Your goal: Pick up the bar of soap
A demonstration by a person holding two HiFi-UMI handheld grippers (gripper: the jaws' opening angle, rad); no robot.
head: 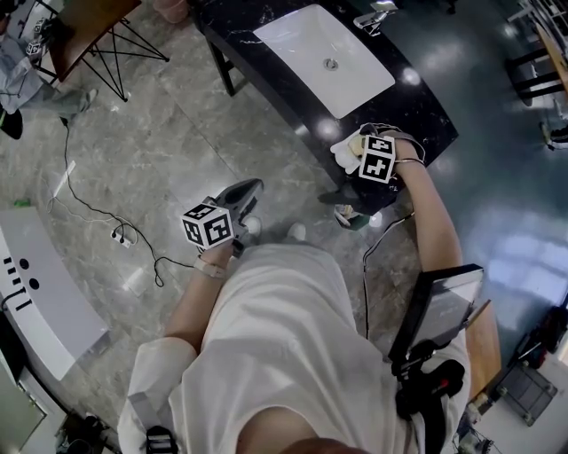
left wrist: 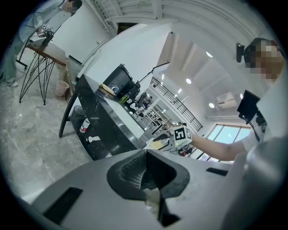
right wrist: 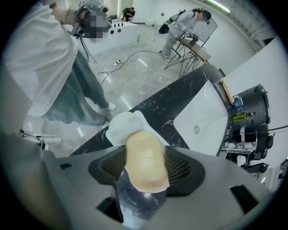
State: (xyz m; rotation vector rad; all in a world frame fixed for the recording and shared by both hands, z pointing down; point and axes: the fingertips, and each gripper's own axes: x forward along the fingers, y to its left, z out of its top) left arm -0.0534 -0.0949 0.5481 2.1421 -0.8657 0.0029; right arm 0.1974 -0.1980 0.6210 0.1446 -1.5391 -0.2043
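Fingers (right wrist: 181,168) on soap (right wrist: 144,157), white cloth (right wrist: 118,128) behind

A black marble counter (head: 422,111) holds a white sink (head: 302,44) with a drain (head: 330,64), and a faucet (head: 377,16) stands beside it. A white cloth (right wrist: 118,126) lies on the counter's near end. A cable (head: 89,208) trails over the grey floor (head: 160,133) to a power strip (head: 120,236). A second person (right wrist: 180,24) stands at a brown table (head: 89,27).

Black marble counter (head: 424,113) with inset white sink (head: 293,40) and faucet (head: 376,18); white cloth (head: 343,152) lies near its edge
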